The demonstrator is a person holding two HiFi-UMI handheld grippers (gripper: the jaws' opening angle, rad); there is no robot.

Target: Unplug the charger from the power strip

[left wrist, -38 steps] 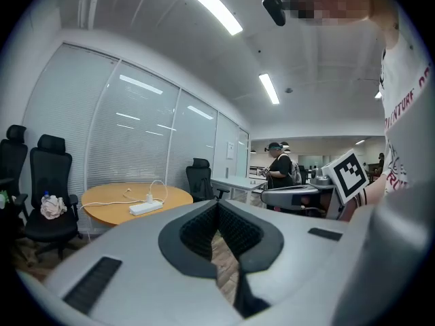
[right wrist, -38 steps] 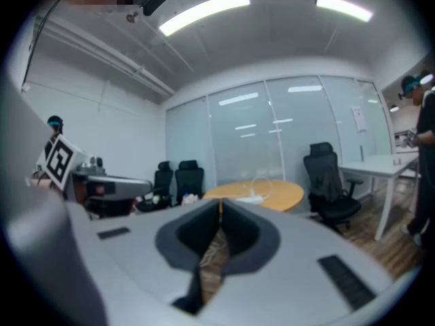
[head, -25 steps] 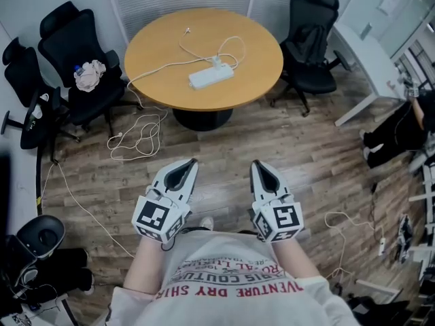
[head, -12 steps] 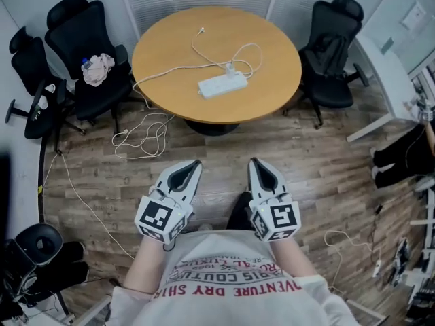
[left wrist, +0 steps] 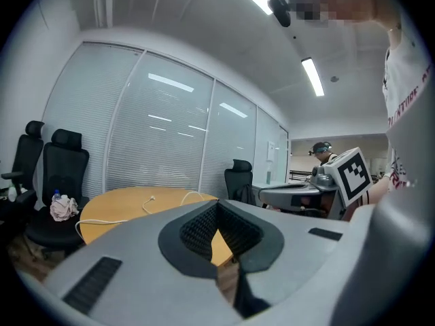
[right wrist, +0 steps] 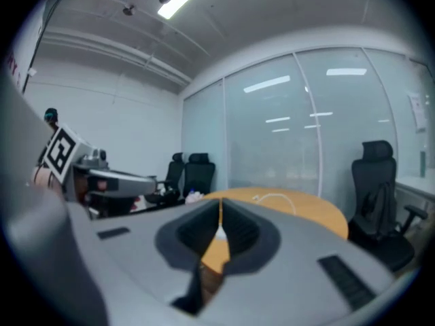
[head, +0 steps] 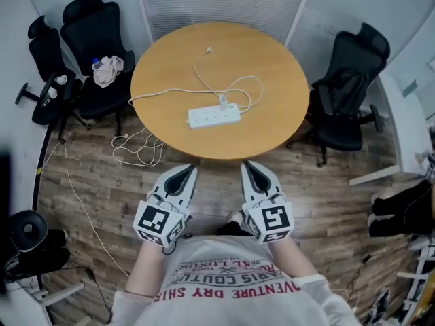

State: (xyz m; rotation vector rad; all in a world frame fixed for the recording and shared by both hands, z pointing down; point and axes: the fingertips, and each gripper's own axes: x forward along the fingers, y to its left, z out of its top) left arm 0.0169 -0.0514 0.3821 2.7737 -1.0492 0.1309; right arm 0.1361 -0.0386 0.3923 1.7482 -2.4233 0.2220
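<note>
1. Now the left gripper (head: 191, 171) and the right gripper (head: 247, 164) sit side by side at the bottom middle of the frame. Both have their jaws pressed together, with nothing in them.
2. I think they are shut and held close to the body because the plug is too far away to grab from here.
3. Just above the tips is the near edge of the round table (head: 170, 66). The tips are near it but do not touch it.
4. The power strip (head: 213, 117) lies flat on the table, in the middle of the frame. The charger (head: 223, 103) is plugged in at its top side. Its white cable (head: 239, 85) loops toward the top of the frame.
5. The wood around the strip is bare, so there is lots of room to come in over the near edge.
6. Black chairs (head: 95, 39) stand at the left and right of the frame, well apart from the strip.
7. Loose floor cords (head: 139, 149) lie at the left of the frame, beside the table. Feet could catch on them.
</note>
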